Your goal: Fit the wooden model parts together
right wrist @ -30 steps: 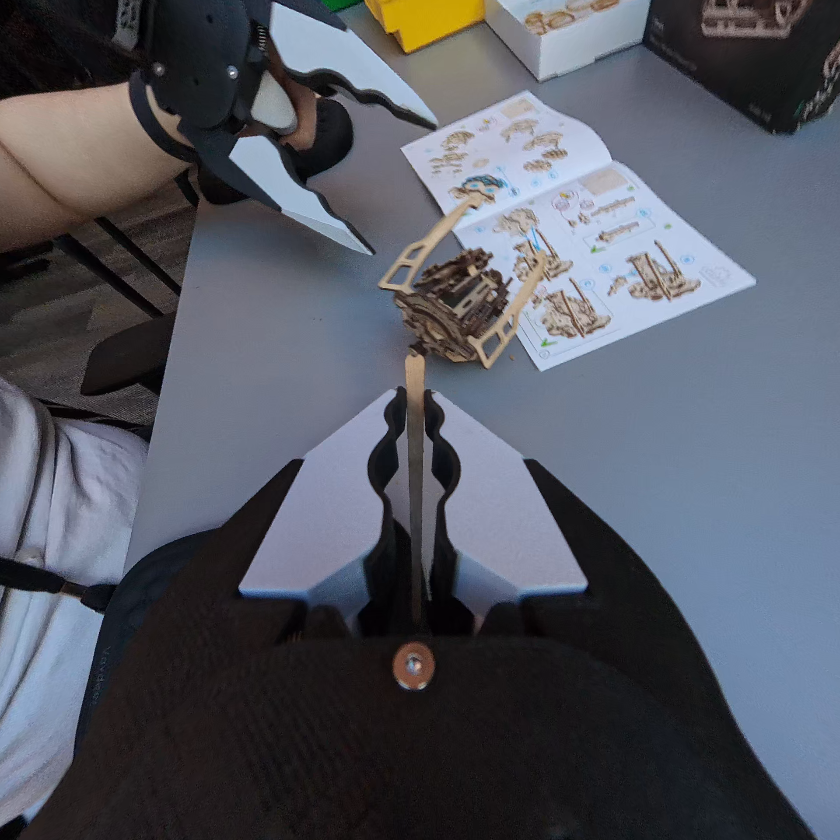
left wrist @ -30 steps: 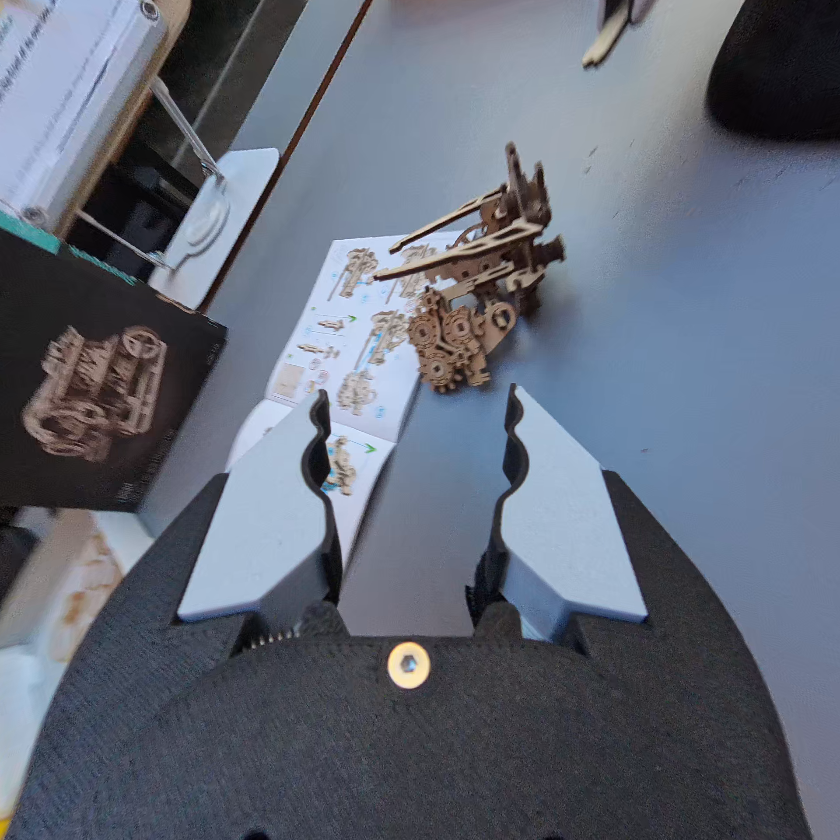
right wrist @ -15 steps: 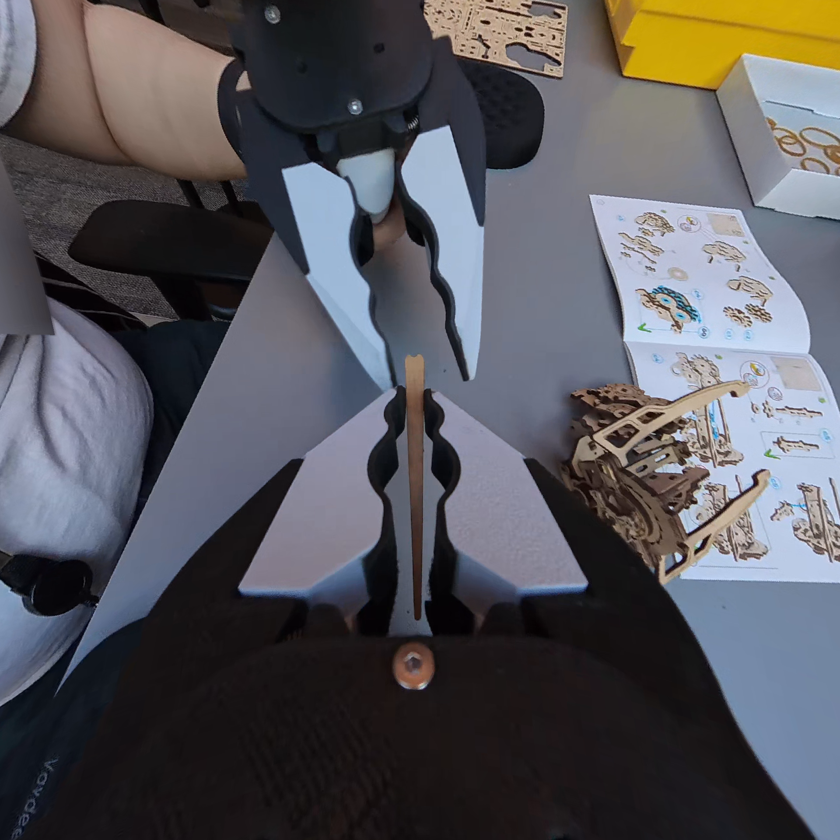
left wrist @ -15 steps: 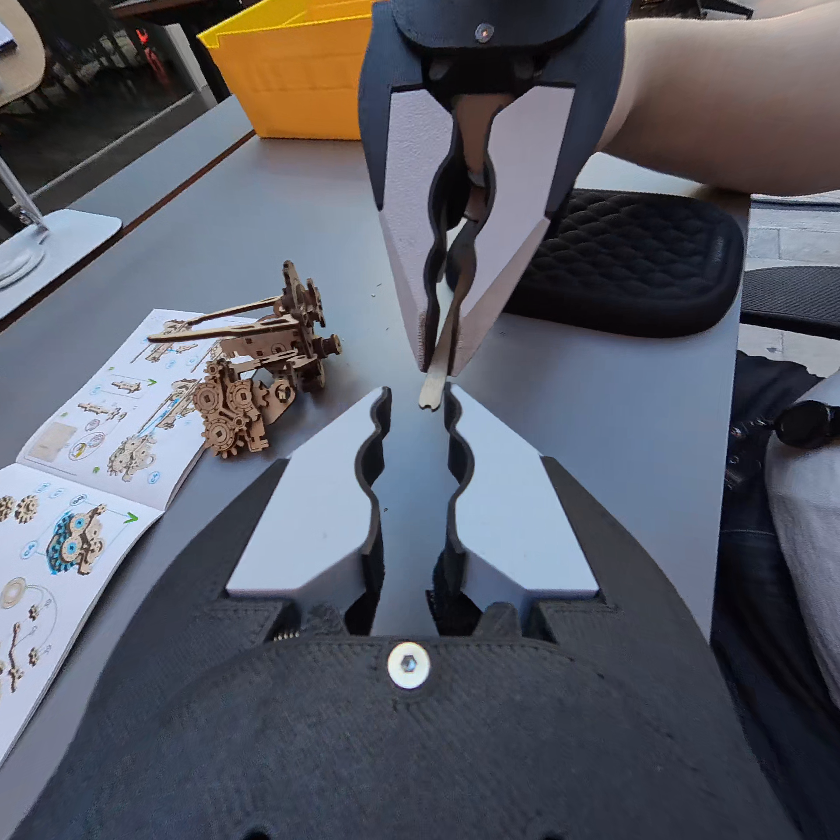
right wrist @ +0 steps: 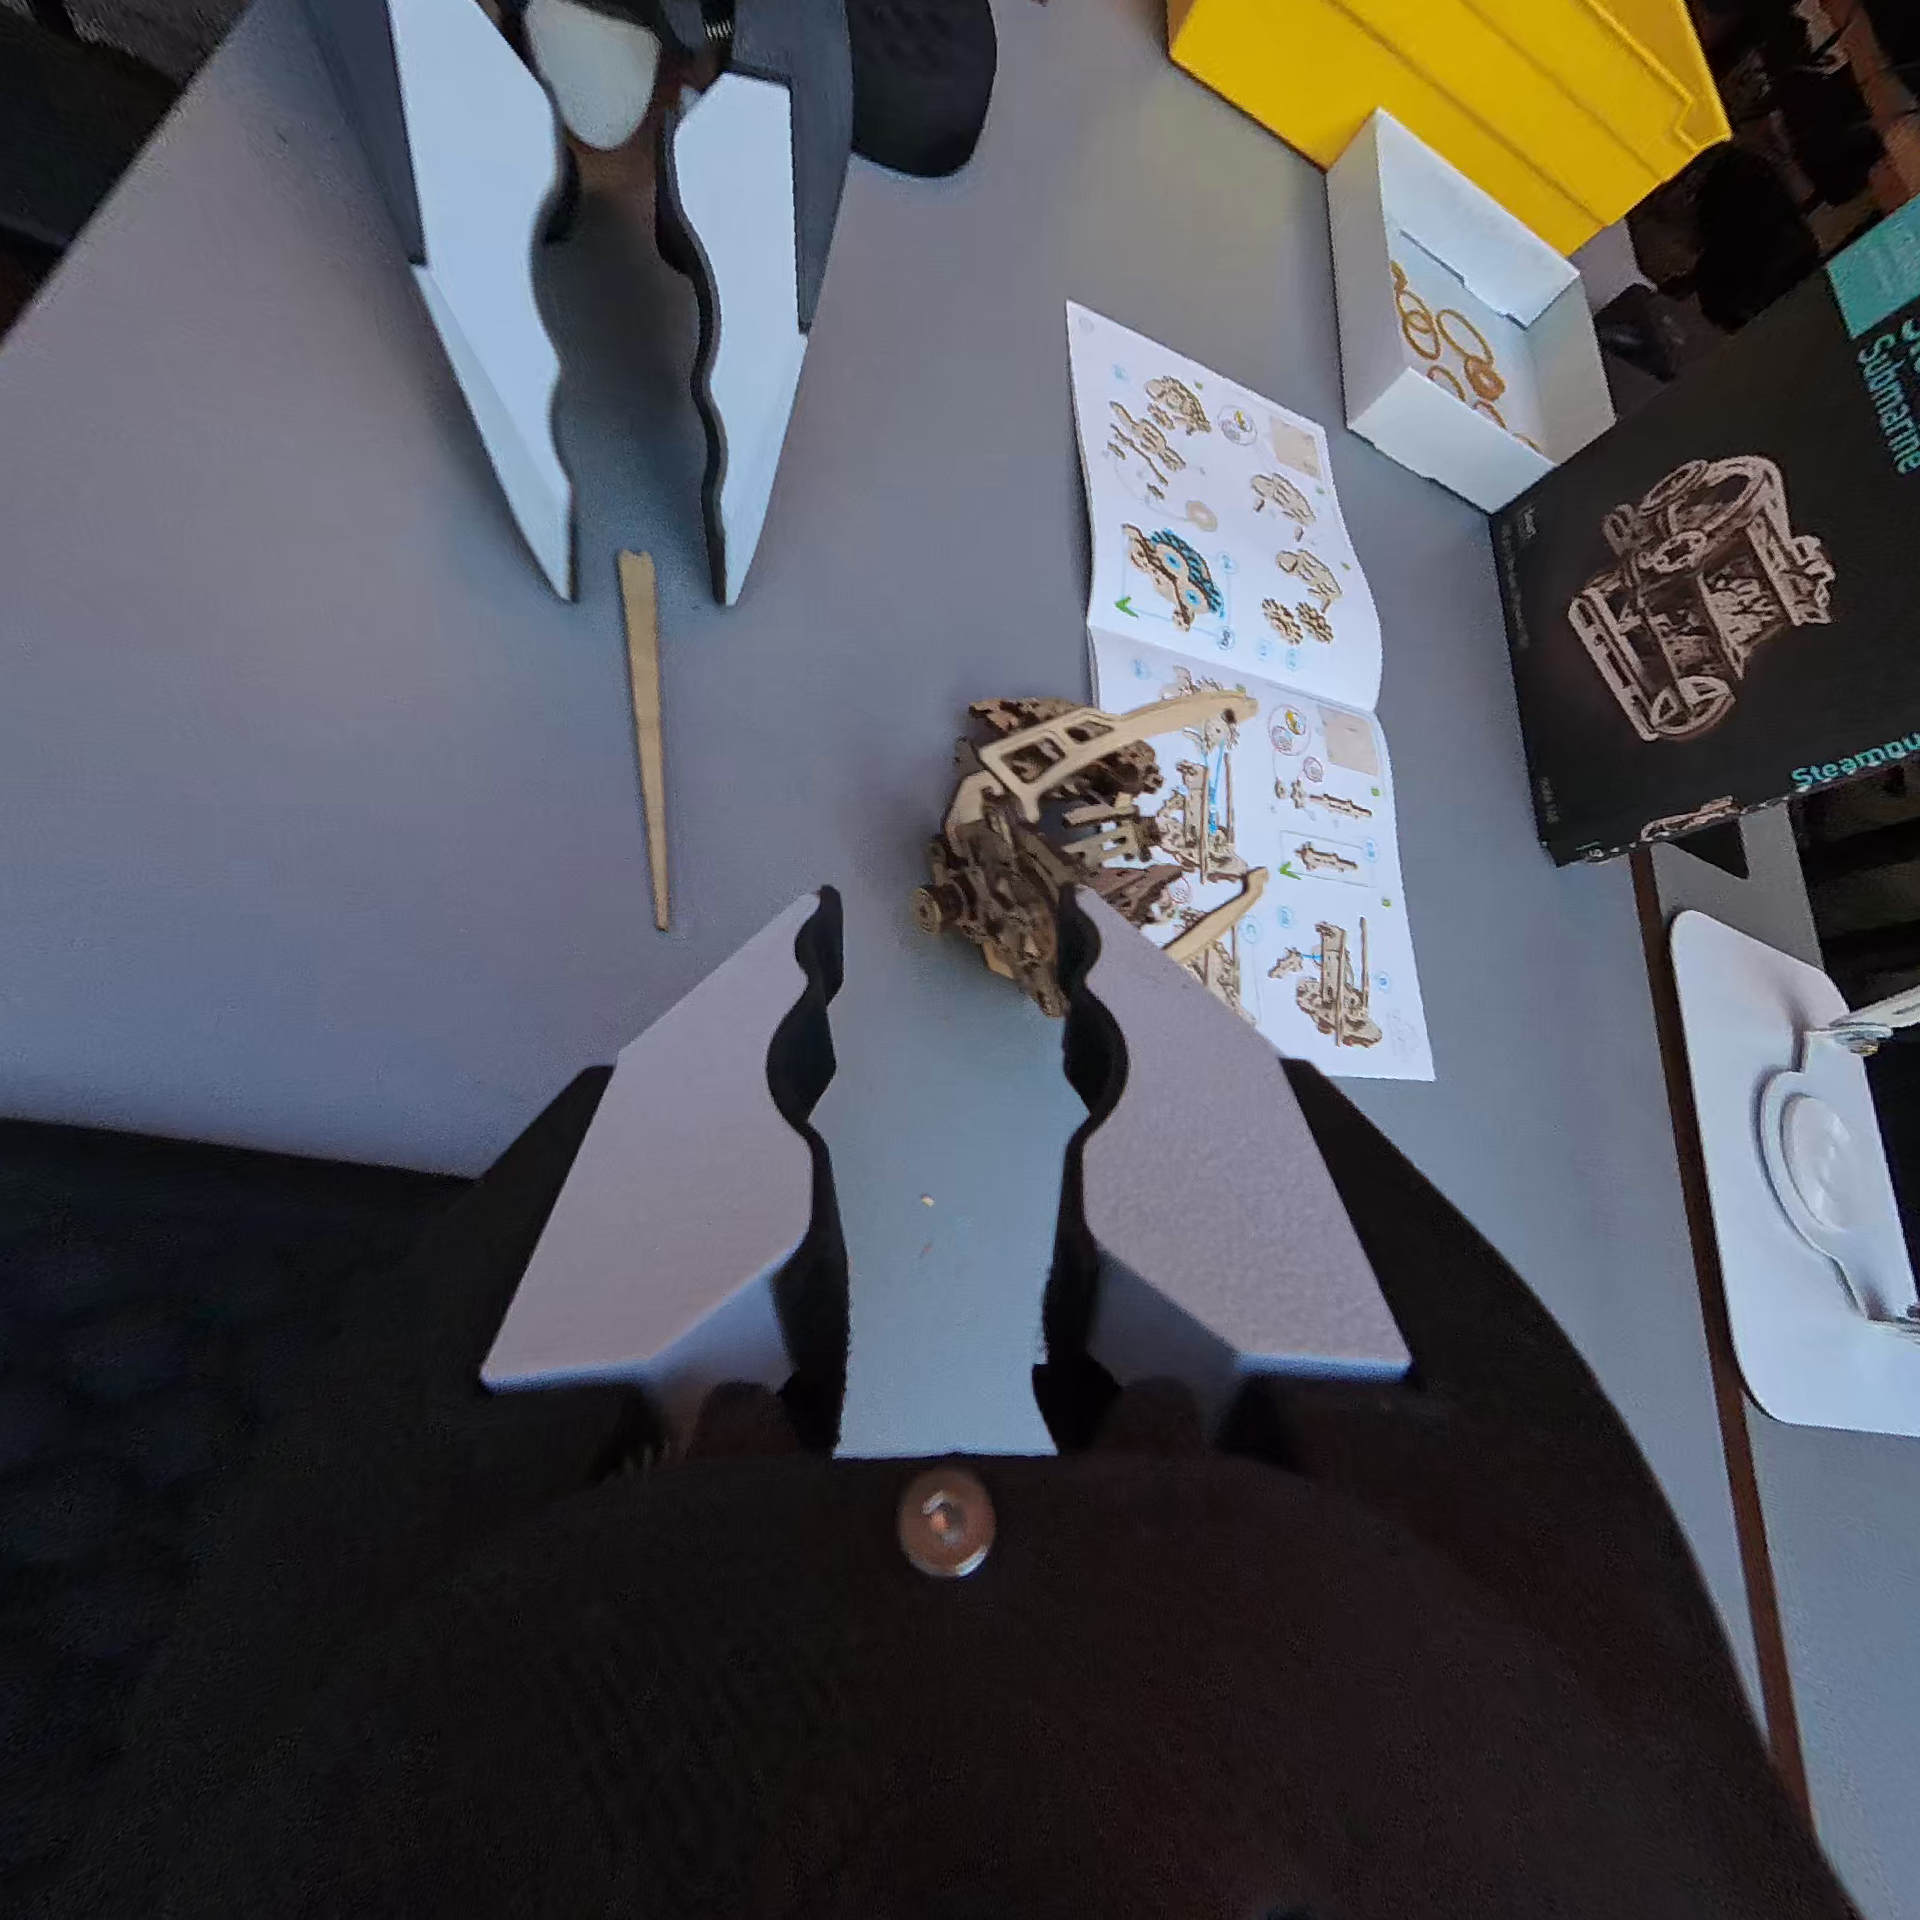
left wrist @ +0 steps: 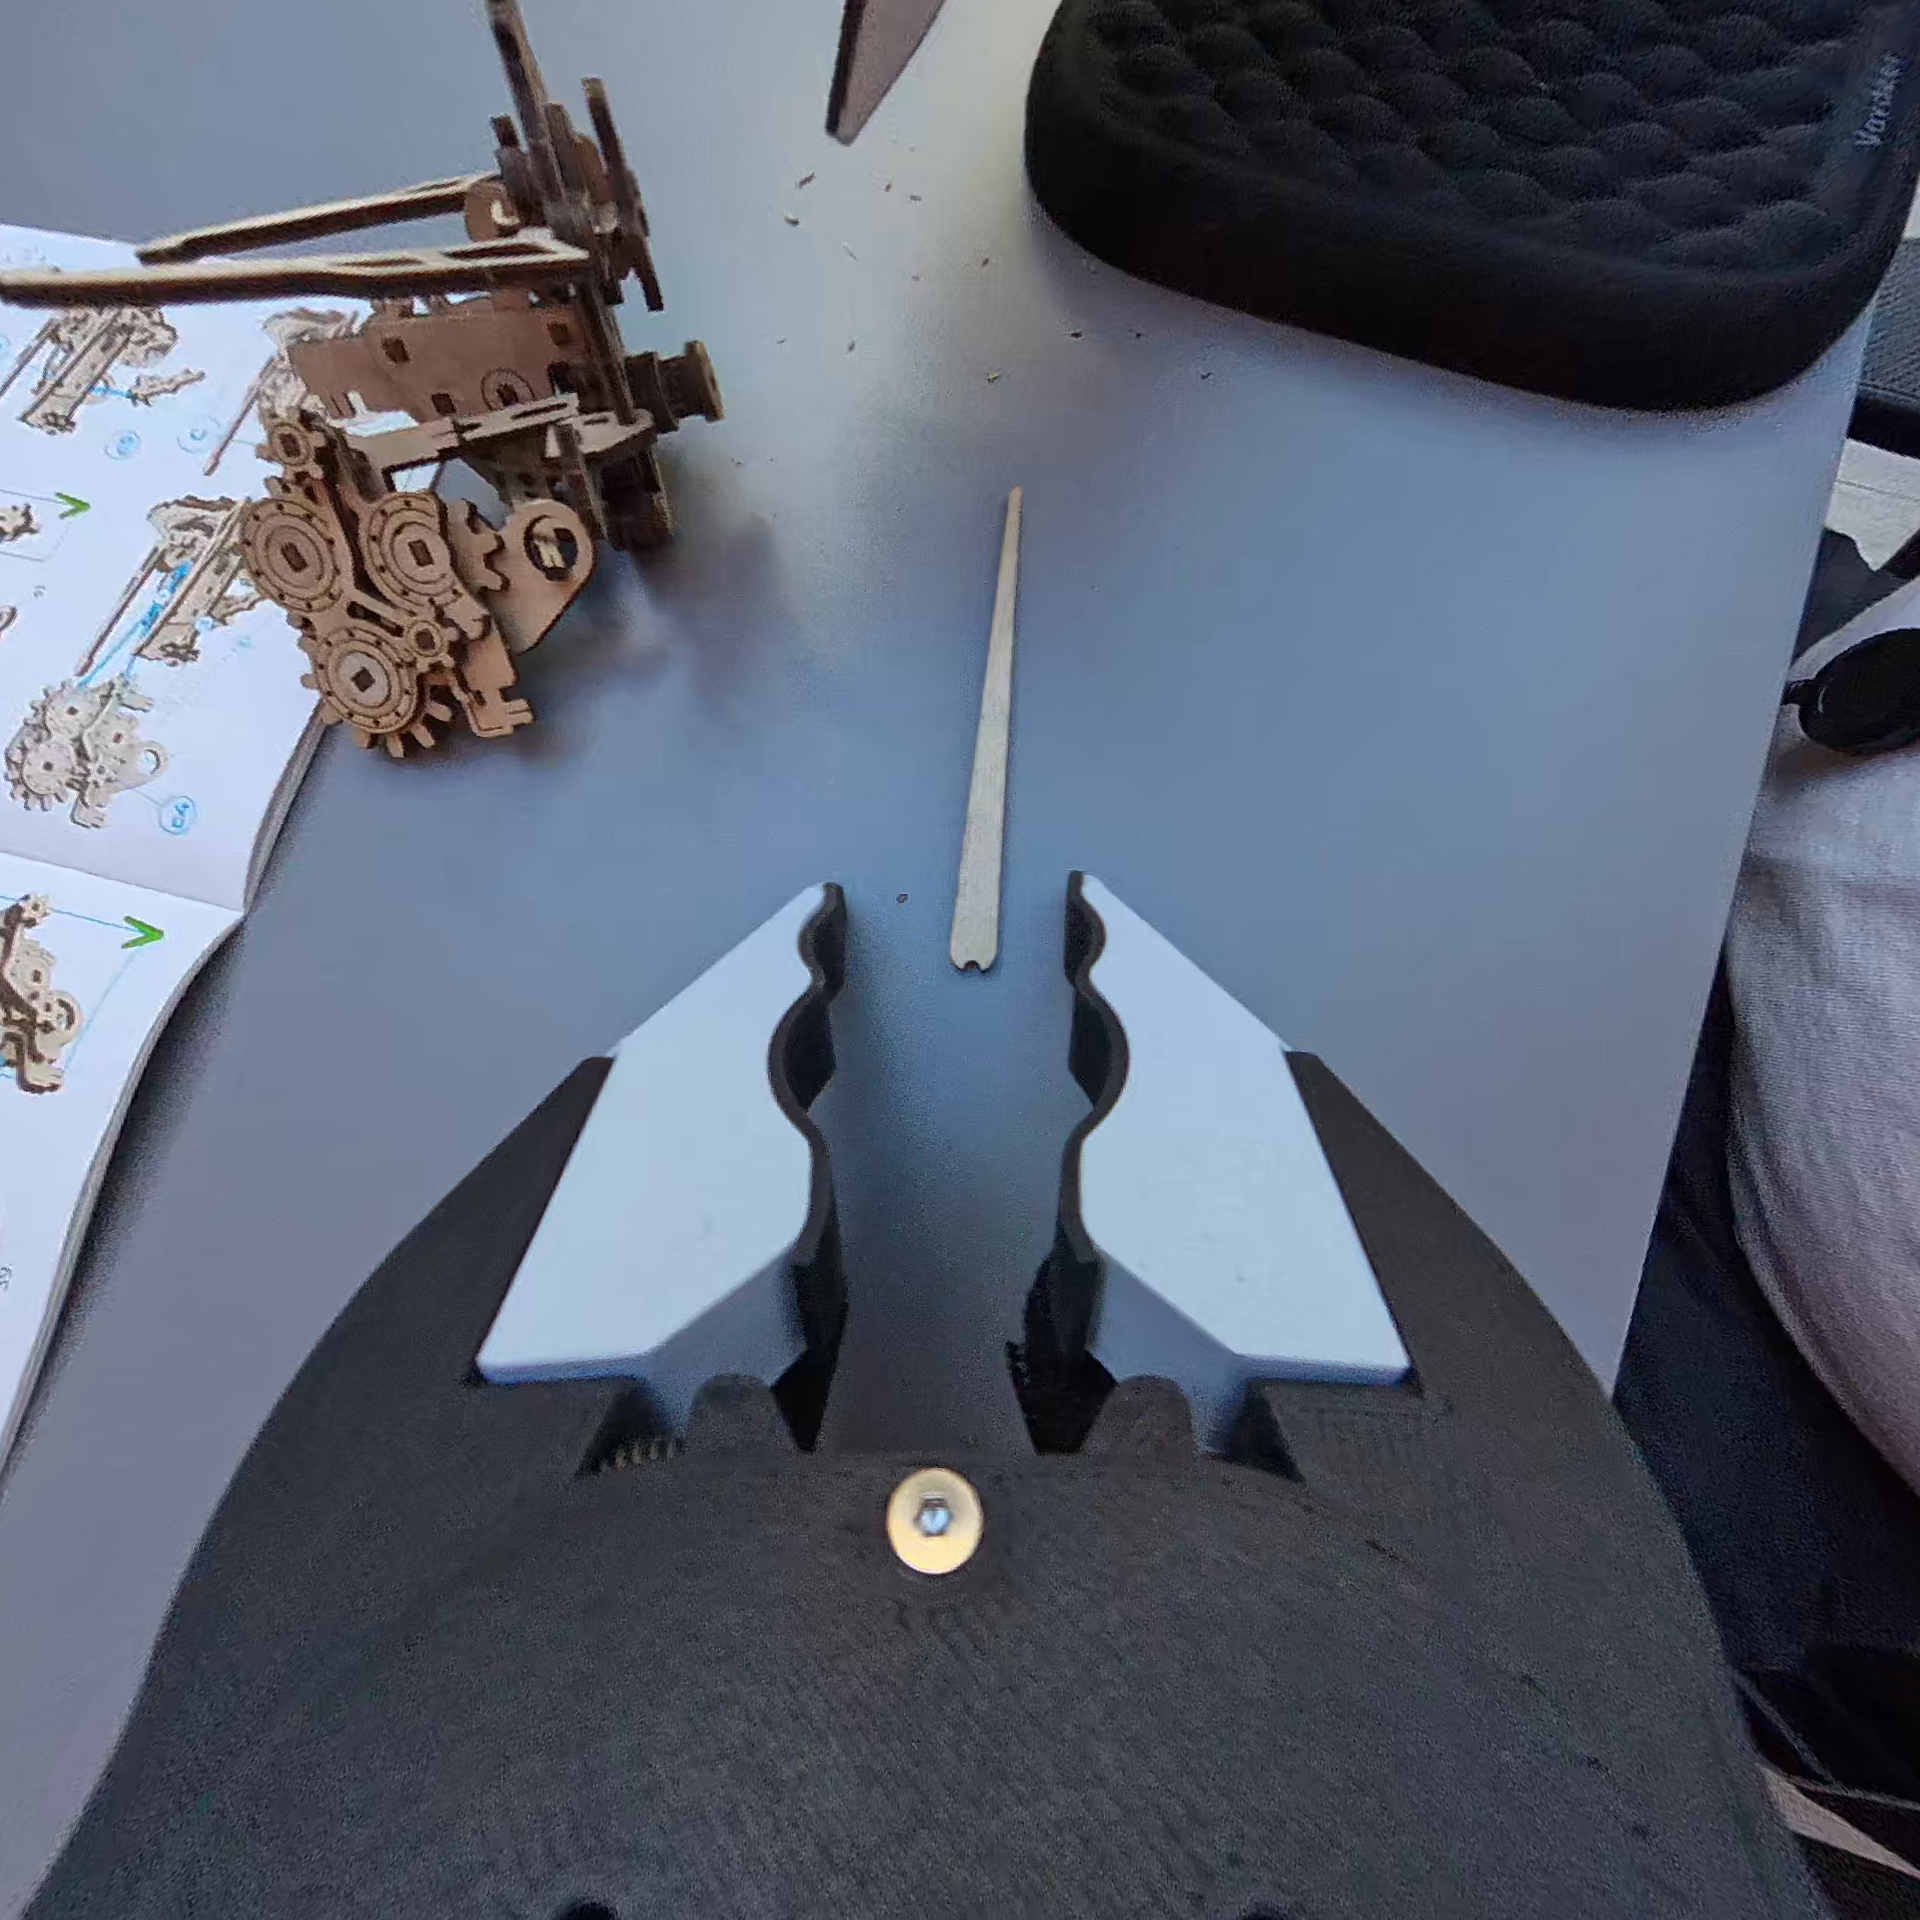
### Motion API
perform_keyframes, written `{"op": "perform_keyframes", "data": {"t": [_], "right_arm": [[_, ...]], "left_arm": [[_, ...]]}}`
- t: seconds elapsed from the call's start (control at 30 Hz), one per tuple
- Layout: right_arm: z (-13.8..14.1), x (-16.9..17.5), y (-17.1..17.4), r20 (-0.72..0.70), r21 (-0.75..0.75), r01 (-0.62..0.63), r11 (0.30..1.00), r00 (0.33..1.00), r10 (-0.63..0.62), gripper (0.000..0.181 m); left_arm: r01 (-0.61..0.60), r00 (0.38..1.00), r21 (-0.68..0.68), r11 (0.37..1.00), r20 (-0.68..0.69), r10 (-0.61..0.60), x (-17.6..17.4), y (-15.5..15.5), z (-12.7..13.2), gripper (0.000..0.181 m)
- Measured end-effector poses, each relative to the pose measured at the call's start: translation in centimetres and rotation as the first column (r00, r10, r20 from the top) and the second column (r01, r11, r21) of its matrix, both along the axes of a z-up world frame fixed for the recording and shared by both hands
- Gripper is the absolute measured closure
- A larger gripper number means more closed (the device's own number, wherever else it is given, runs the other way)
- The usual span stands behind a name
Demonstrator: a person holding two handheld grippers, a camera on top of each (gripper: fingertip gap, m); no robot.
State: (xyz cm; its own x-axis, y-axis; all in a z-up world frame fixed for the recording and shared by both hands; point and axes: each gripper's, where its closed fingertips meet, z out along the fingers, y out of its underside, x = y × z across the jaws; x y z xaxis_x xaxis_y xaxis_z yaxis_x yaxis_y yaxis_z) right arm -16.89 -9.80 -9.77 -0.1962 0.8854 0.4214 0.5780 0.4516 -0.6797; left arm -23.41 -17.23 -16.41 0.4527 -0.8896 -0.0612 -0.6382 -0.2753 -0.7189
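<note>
On the grey desk [left wrist: 1351, 675] a thin wooden strip [left wrist: 987, 727] lies flat, its blunt end between the spread fingers of the empty left gripper [left wrist: 954, 894]. Beside it, the wooden model [left wrist: 447, 457] rests partly on the instruction booklet [right wrist: 1236, 582]. Right gripper [right wrist: 951, 914] gapes empty too.

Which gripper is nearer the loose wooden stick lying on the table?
Left. The left gripper is open with the wooden stick's wide end just in front of its fingers. The right gripper is open too, off beside the stick's thin end, nearer the wooden model.
</note>
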Motion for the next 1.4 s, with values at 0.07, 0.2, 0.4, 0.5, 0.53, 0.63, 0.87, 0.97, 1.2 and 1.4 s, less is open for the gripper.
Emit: {"op": "perform_keyframes", "data": {"t": [0.07, 0.2, 0.4, 0.5, 0.53, 0.63, 0.87, 0.97, 1.2, 1.4], "right_arm": [[-0.2, -0.3, 1.4, 0.052, 0.026, -0.020, 0.999, 0.998, 0.019, 0.140], [-0.6, -1.5, 1.6, 0.176, 0.069, -0.144, 0.987, 0.976, 0.130, 0.148], [-1.7, -2.0, 1.8, 0.361, 0.021, -0.188, 0.982, 0.918, 0.167, 0.161], [-1.8, -1.8, 1.8, 0.417, -0.006, -0.198, 0.980, 0.890, 0.182, 0.162], [-1.8, -1.9, 1.9, 0.426, -0.014, -0.202, 0.979, 0.885, 0.188, 0.163], [-1.8, -2.2, 1.8, 0.447, -0.078, -0.204, 0.976, 0.868, 0.218, 0.163], [-1.6, -2.7, 1.7, 0.444, -0.094, -0.199, 0.975, 0.868, 0.221, 0.164], [-1.5, -2.7, 1.9, 0.417, -0.088, -0.181, 0.980, 0.886, 0.201, 0.163], [0.9, -1.9, 3.4, 0.247, -0.101, 0.149, 0.984, 0.961, -0.120, 0.145], [-0.2, 1.6, 2.8, 0.127, -0.412, 0.599, 0.686, 0.784, -0.608, 0.118]], "left_arm": [[-0.001, 1.000, -0.036, 0.999, -0.015, 0.001, -0.2, 0.3, -0.1, 0.124], [-0.026, 0.999, 0.003, 1.000, -0.026, 0.026, -1.4, 1.7, 0.7, 0.114], [-0.060, 0.998, -0.032, 0.998, 0.034, 0.061, -3.1, 4.9, 1.0, 0.112], [-0.053, 0.996, -0.086, 0.995, 0.062, 0.058, -3.1, 6.3, 0.5, 0.113], [-0.055, 0.995, -0.103, 0.993, 0.075, 0.063, -3.1, 6.8, 0.3, 0.114], [-0.079, 0.983, -0.155, 0.985, 0.154, 0.103, -3.0, 8.5, 0.8, 0.116], [-0.100, 0.991, -0.049, 0.994, 0.088, 0.104, -2.8, 10.7, 2.1, 0.115], [-0.102, 0.995, 0.000, 0.995, -0.007, 0.102, -2.6, 11.2, 1.5, 0.112], [-0.086, 0.994, 0.051, 0.995, -0.063, 0.089, -1.2, 12.1, 0.4, 0.120], [-0.063, 0.993, 0.133, 0.989, -0.088, 0.075, -0.9, 12.5, 0.6, 0.136]]}}
